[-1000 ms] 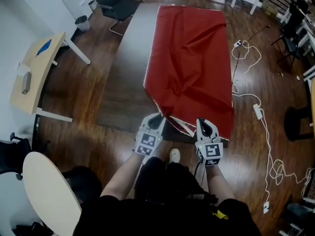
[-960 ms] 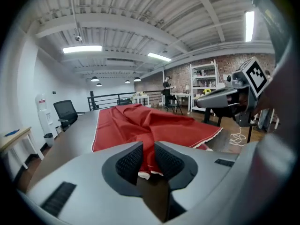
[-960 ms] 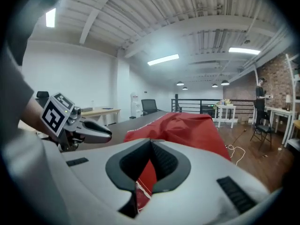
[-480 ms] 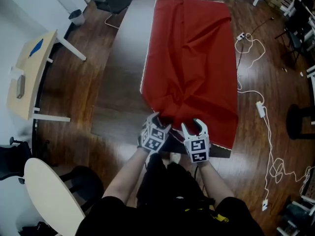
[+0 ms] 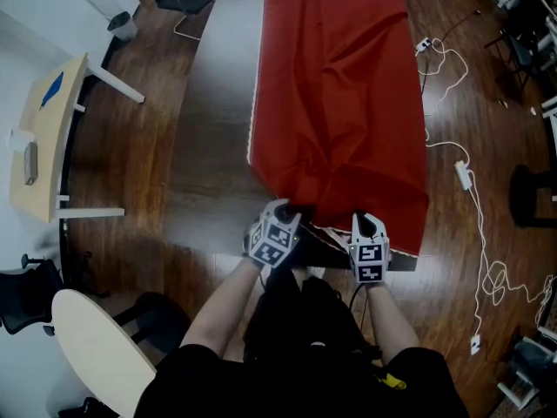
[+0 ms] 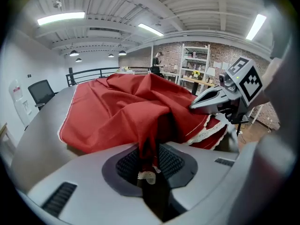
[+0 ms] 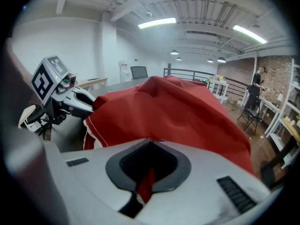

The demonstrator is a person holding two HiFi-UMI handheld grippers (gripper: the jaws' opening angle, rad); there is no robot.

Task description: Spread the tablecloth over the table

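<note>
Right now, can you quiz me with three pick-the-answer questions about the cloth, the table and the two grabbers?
1. Which side of the table is bare?
A) left
B) right
C) neither

2. What colour is the tablecloth?
A) blue
B) red
C) green

3. What are the left gripper and right gripper doing?
A) hanging open in the air
B) pinching the tablecloth's near edge
C) holding a cup

Answers:
1 A: the head view shows the tablecloth covering only the right part.
2 B: it is red in every view.
3 B: each gripper view shows red cloth pinched between jaws that have just closed.
</note>
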